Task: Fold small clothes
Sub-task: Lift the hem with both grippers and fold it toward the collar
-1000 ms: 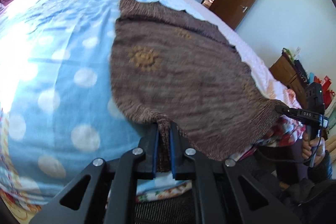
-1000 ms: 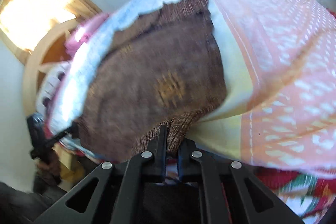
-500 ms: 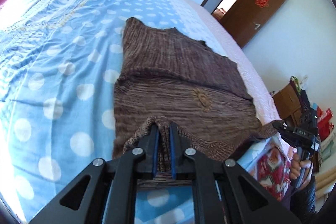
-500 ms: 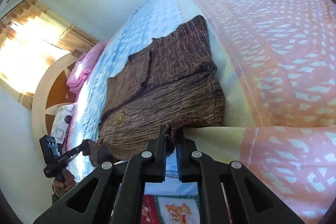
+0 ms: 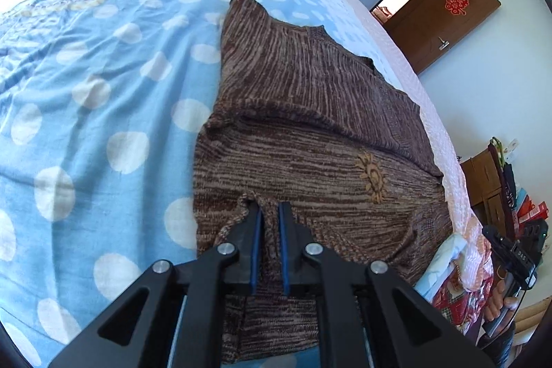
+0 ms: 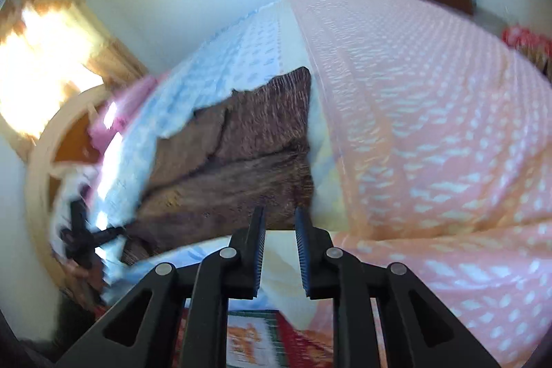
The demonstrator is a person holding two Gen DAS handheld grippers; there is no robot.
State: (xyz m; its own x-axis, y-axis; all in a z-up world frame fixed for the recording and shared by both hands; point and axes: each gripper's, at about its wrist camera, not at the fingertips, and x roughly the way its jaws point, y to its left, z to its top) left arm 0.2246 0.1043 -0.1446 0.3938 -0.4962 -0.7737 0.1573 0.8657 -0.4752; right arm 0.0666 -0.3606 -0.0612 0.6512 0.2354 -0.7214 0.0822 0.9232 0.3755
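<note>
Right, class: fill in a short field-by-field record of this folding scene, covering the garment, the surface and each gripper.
garment: brown knit sweater, lower part folded up over itself
motif: yellow sun pattern on the folded layer
surface: blue polka-dot bedspread
left gripper: jaws narrow, sweater hem between them
right gripper: open, nothing held, at the sweater's near edge
background: brown door, ajar

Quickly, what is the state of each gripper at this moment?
Left gripper: shut on the brown sweater.
Right gripper: open, holding nothing.
</note>
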